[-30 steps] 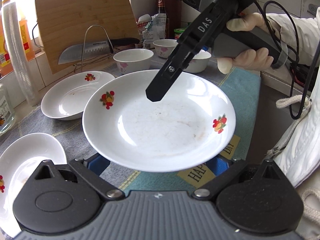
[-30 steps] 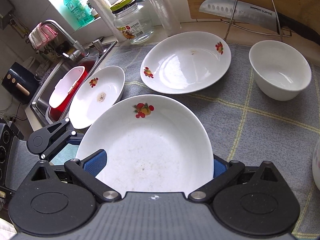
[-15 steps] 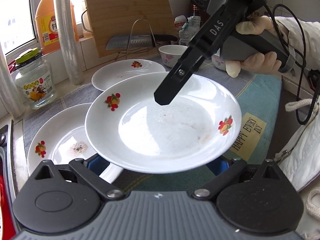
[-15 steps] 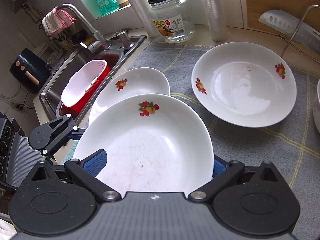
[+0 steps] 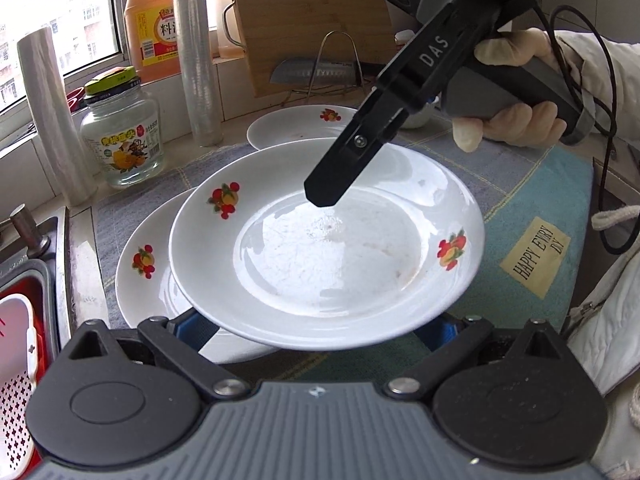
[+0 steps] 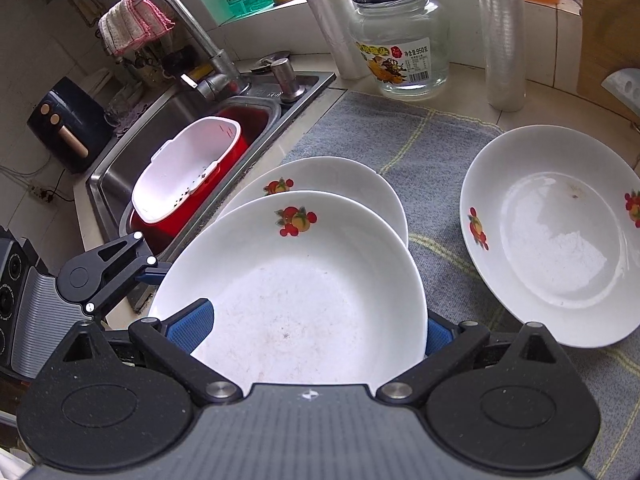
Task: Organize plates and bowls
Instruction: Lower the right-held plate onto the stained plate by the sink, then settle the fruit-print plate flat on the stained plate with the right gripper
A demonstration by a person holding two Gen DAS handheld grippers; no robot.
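The left gripper [image 5: 316, 320] and right gripper [image 6: 318, 328] are both wide open with their blue pads against opposite edges of one plate [image 5: 326, 240]. It hangs just above a lower plate [image 6: 340, 178] by the sink [image 6: 192, 120]. It could slip and chip that plate. The far plate [image 6: 560, 232] lies apart

Held plate [image 6: 296, 292], white with a fruit motif at its far rim, clamped between the blue pads [image 6: 190, 322] of the right gripper [image 6: 308, 330]; lower plate [image 6: 340, 184] just behind and beneath, partly covered; third plate [image 6: 560, 236] right of the held plate on the grey mat [image 6: 404, 136]; left gripper [image 6: 154, 272] at its left rim; sink [image 6: 132, 140] with red basin [image 6: 188, 176] farther left; glass jar [image 6: 400, 36] beyond.
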